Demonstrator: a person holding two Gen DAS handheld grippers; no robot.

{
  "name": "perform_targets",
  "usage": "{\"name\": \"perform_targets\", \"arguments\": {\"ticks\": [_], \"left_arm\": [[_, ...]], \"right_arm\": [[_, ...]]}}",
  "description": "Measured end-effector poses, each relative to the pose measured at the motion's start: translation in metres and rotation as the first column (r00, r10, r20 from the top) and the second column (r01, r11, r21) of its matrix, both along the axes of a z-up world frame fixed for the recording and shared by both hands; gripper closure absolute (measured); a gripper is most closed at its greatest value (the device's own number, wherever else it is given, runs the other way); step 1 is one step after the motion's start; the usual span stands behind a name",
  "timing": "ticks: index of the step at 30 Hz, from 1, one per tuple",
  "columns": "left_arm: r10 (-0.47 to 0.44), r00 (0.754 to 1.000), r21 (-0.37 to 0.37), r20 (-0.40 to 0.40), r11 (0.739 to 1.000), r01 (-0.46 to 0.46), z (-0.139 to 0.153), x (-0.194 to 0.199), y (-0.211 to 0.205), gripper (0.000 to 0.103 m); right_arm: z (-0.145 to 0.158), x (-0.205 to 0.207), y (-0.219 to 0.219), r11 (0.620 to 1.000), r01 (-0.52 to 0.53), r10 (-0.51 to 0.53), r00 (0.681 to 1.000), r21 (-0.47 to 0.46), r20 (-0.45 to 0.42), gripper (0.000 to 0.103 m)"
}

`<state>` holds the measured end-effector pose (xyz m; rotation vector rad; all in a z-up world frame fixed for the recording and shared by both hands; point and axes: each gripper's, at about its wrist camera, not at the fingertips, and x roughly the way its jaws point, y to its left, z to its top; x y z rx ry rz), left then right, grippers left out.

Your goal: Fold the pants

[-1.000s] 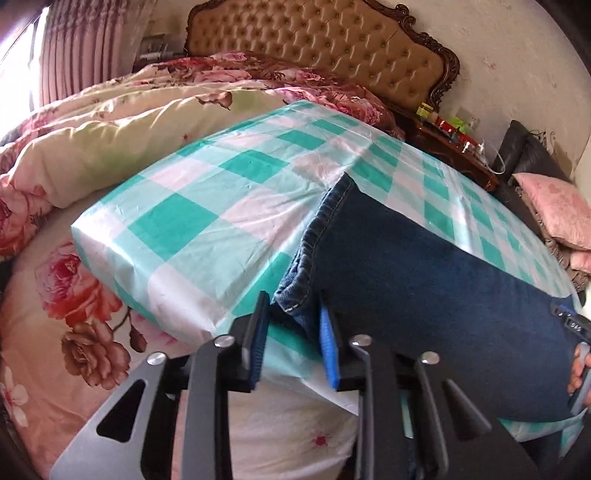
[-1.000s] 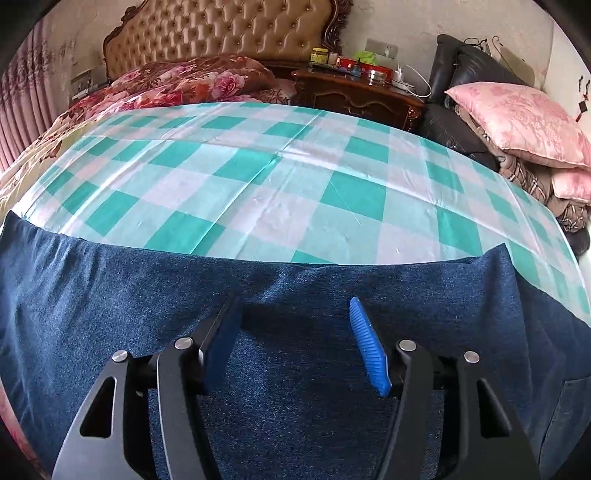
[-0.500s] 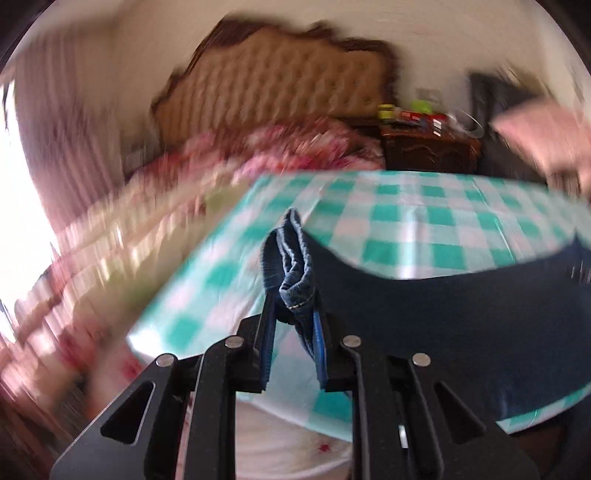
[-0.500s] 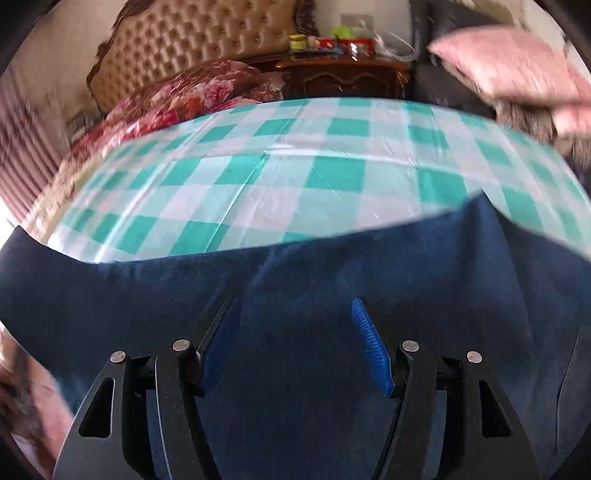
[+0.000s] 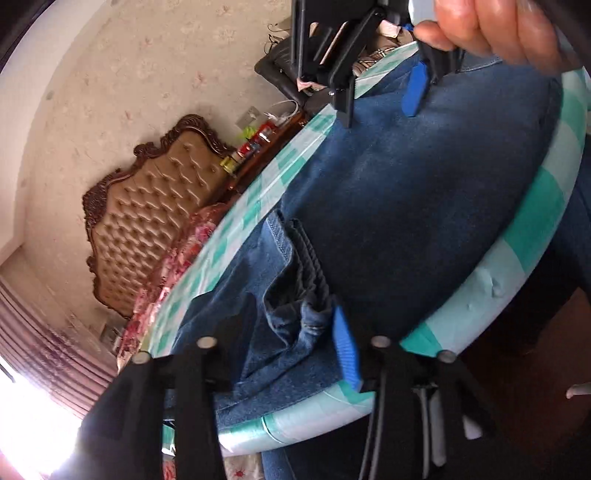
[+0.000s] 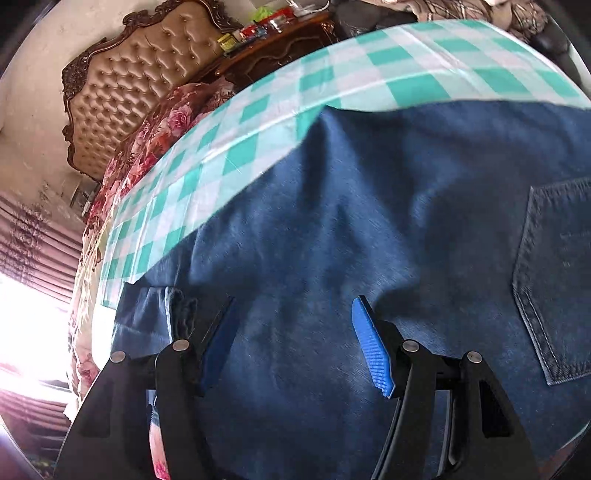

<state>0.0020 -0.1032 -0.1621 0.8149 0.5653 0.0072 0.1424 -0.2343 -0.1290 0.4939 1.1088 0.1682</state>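
Observation:
Dark blue jeans (image 5: 399,192) lie on a green-and-white checked board (image 5: 532,229). My left gripper (image 5: 295,332) is shut on the bunched leg hems (image 5: 295,310) and holds them over the folded jeans near the board's front edge. My right gripper (image 6: 295,339) is open, its fingers hovering just above the flat denim (image 6: 369,206); a back pocket (image 6: 554,280) shows at right. The right gripper also shows in the left wrist view (image 5: 380,85), open, with the hand holding it.
A tufted brown headboard (image 6: 140,88) and floral bedding (image 6: 155,136) lie to the left. A dark nightstand with small jars (image 6: 266,33) stands behind the board. Bright window and curtains (image 6: 33,295) at far left.
My left gripper has lifted the leg hems and carried them over the jeans toward the right gripper, rolling its view sharply. The right gripper stayed open over the denim.

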Motion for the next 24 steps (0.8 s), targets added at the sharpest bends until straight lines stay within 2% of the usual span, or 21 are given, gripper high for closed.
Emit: {"name": "perform_targets", "arguments": {"ticks": [2,5,8,10,13,16,20,24], "left_arm": [[0.011,1.0,-0.018,-0.016,1.0,-0.012,0.002,0.004,0.004,0.055],[0.033,0.999,-0.029,-0.022,0.999,-0.033,0.006,0.013,0.011,0.044],[0.022,0.998,-0.066,-0.057,0.997,-0.025,0.004,0.017,0.015,0.051],[-0.009,0.995,-0.11,-0.098,0.994,-0.002,0.004,0.022,0.018,0.075],[-0.024,0.995,-0.148,-0.099,0.989,0.009,0.008,0.024,0.02,0.08],[-0.012,0.998,-0.215,-0.064,0.977,-0.002,0.023,0.022,0.029,0.081],[0.001,0.999,-0.27,-0.044,0.963,-0.013,0.039,0.022,0.039,0.082],[0.007,0.999,-0.297,-0.031,0.955,-0.016,0.051,0.023,0.045,0.084]], "right_arm": [[-0.002,-0.001,0.0,1.0,-0.009,0.01,1.0,0.019,-0.006,0.042],[-0.002,-0.001,0.006,0.998,-0.04,0.041,0.999,0.056,-0.015,0.041],[0.001,0.002,0.018,0.992,-0.088,0.091,0.996,0.089,-0.025,0.041],[0.003,0.002,0.025,0.987,-0.113,0.117,0.993,0.111,-0.03,0.04],[0.005,0.003,0.039,0.973,-0.154,0.165,0.985,0.173,-0.055,0.038],[0.004,0.005,0.047,0.958,-0.162,0.188,0.978,0.238,-0.091,0.028],[-0.005,0.014,0.065,0.924,-0.154,0.224,0.96,0.351,-0.168,0.028],[-0.008,0.021,0.088,0.908,-0.171,0.261,0.945,0.382,-0.197,0.028]]}}
